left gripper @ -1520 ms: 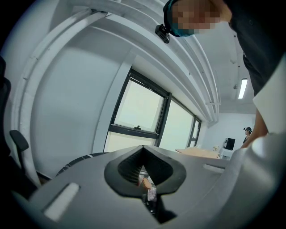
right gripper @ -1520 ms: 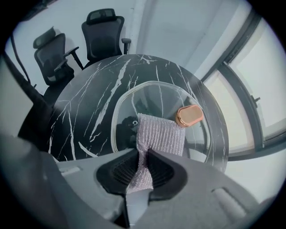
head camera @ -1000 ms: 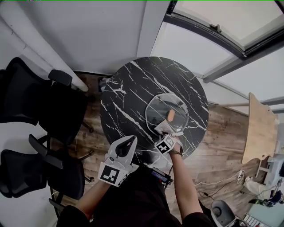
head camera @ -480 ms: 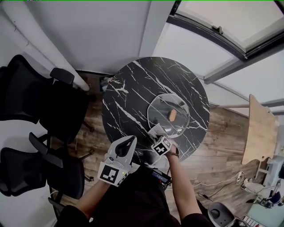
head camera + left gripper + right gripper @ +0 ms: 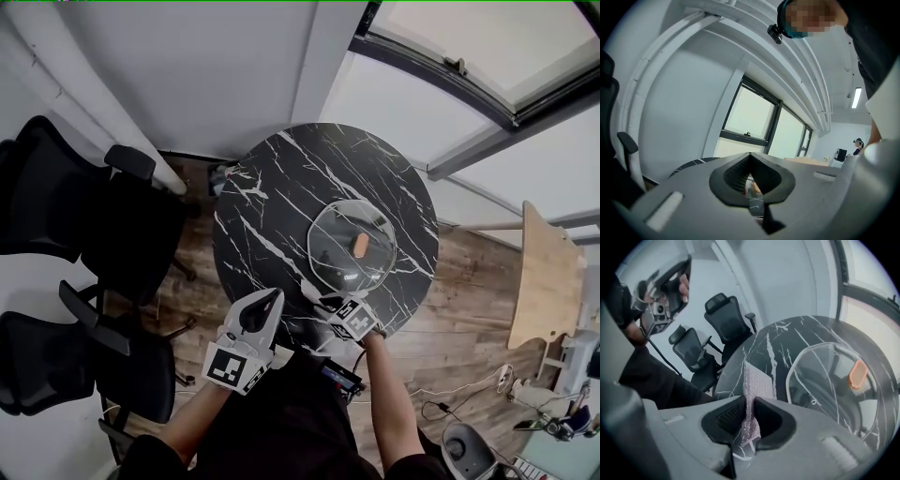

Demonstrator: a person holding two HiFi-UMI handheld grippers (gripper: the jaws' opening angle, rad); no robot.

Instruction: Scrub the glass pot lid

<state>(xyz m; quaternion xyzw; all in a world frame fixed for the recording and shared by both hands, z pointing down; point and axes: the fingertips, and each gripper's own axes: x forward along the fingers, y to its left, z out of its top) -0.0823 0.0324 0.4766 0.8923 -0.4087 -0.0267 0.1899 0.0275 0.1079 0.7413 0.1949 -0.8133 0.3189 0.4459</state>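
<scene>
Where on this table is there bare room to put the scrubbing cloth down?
The left and far part of the round black marble table, from its rim to the round glass pot lid, is bare. Right of the lid only a narrow strip is free. The near edge is crowded: the right gripper holds the pinkish scrubbing cloth there.

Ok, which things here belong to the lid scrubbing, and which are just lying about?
Job: glass pot lid; scrubbing cloth in the right tongs; marble table under the lid.
Lying about: left tongs, shut and empty; black office chairs; wooden table.
</scene>
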